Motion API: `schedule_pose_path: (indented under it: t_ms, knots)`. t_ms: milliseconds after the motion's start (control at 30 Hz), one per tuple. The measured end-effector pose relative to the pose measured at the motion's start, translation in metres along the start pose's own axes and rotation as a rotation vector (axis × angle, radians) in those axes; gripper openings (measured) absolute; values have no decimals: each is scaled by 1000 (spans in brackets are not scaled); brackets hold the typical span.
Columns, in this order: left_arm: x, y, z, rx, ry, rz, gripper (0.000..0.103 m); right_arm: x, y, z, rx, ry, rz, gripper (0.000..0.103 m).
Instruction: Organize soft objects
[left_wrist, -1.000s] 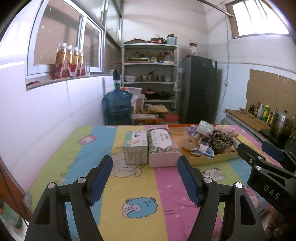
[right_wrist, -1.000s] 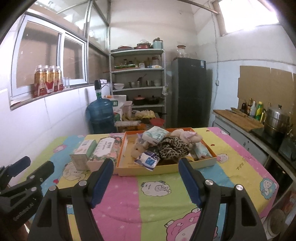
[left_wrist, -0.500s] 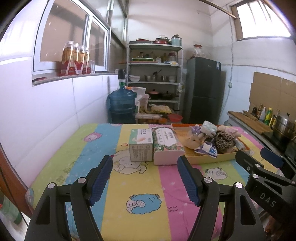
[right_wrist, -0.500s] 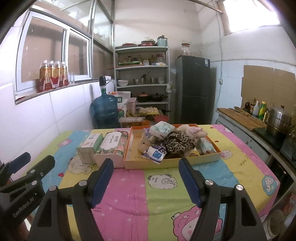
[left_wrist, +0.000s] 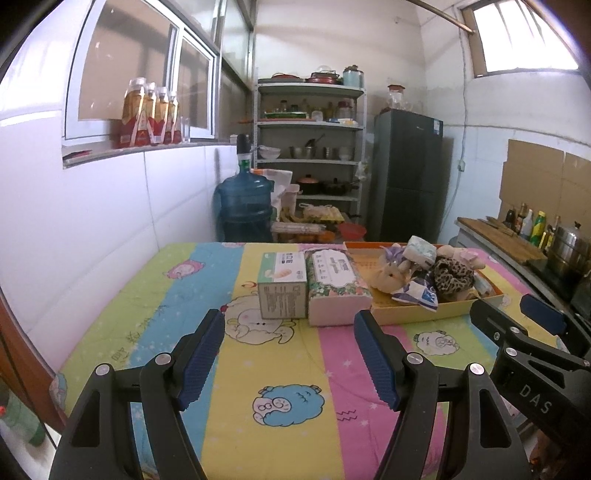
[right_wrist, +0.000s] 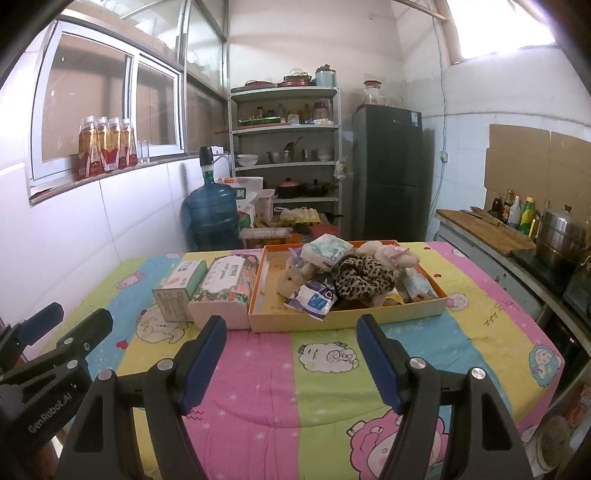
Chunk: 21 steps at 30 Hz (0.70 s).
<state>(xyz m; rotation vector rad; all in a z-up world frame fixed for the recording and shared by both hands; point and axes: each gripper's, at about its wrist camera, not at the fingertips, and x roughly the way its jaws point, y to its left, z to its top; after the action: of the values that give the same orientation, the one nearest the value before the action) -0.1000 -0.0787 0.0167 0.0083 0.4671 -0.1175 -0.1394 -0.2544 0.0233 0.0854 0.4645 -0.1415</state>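
Observation:
An orange-rimmed cardboard tray (right_wrist: 413, 312) (left_wrist: 461, 304) on the striped cartoon tablecloth holds a heap of soft things: a tan plush animal (right_wrist: 291, 278) (left_wrist: 388, 277), a leopard-print cloth (right_wrist: 364, 280) (left_wrist: 452, 275), tissue packs (right_wrist: 327, 251) and a pink plush (right_wrist: 388, 254). Left of the tray stand a floral tissue pack (right_wrist: 227, 282) (left_wrist: 334, 275) and a green tissue box (right_wrist: 181, 286) (left_wrist: 282, 284). My left gripper (left_wrist: 290, 354) is open and empty, well short of the boxes. My right gripper (right_wrist: 291, 358) is open and empty, in front of the tray.
A blue water jug (left_wrist: 243, 206), metal shelves (left_wrist: 308, 155) and a dark fridge (left_wrist: 408, 173) stand behind the table. A counter with bottles and a steel pot (right_wrist: 561, 236) runs along the right. The white tiled wall (left_wrist: 92, 229) borders the table's left side.
Both grippers have drawn back and up from the table; the boxes and tray look smaller and farther. Both stay open and empty. Nothing on the table moved.

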Motion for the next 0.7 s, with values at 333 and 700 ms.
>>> schedule_pose_path:
  t_ms: [333, 700]
  knots:
    - [2, -1, -1, 1, 7, 7, 74, 2, 0, -1, 0, 3, 1, 72]
    - [3, -1, -1, 1, 9, 9, 74, 6, 1, -3, 0, 7, 5, 72]
